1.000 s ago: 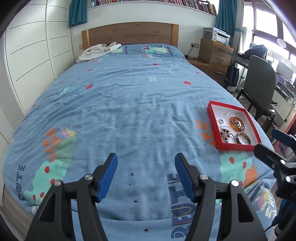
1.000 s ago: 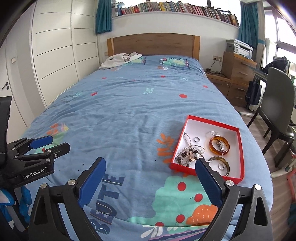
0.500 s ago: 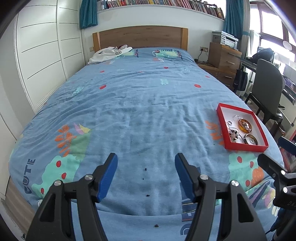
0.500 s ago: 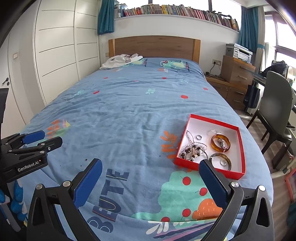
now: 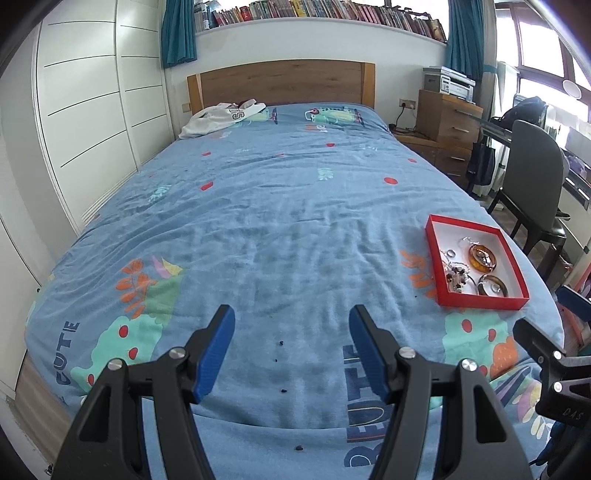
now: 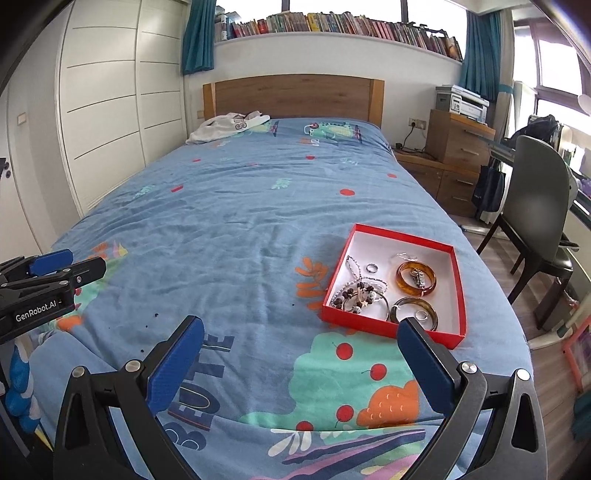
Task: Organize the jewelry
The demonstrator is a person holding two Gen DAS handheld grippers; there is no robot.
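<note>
A: Location type?

B: Home bedroom. Bed point(image 6: 240, 221) fills the view: wooden headboard point(image 6: 295, 98), blue cartoon-print cover, white garment point(image 6: 225, 127) bunched at the head.

A: Other cues?

B: White built-in wardrobe point(image 6: 110, 129) along the left wall. Book shelf point(image 6: 332, 26) above the headboard, teal curtains point(image 6: 197, 37) either side. Right side: wooden dresser point(image 6: 458, 144) with a printer point(image 6: 461, 101) on top, dark chair point(image 6: 535, 199) at a desk, window behind. Wood floor.
</note>
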